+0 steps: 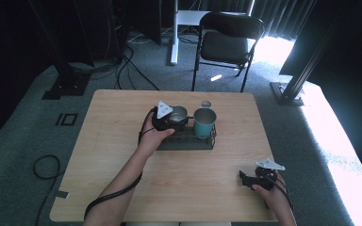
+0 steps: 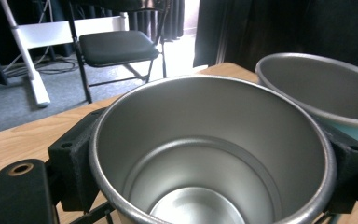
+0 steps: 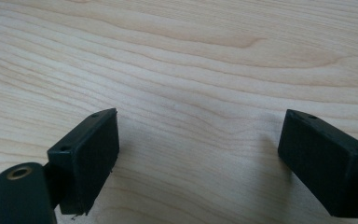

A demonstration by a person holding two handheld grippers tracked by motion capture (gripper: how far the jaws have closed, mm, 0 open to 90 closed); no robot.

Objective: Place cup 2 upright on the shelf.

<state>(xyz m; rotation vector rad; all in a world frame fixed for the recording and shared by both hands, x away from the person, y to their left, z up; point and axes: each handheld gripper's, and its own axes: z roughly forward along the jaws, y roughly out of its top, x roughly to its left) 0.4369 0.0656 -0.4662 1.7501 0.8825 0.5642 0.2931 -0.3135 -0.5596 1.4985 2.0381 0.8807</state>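
The left claw point(image 1: 173, 118) grips a steel cup point(image 2: 209, 154), its jaws pressed against the cup's two sides, so the cup sits right between them. The cup stands at the left end of a dark wire rack point(image 1: 188, 141) near the middle of the table point(image 1: 118, 155), just beside a teal cup point(image 1: 204, 123). The right claw point(image 1: 250, 180) rests well apart, near the table's front right corner, jaws spread wide over bare wood.
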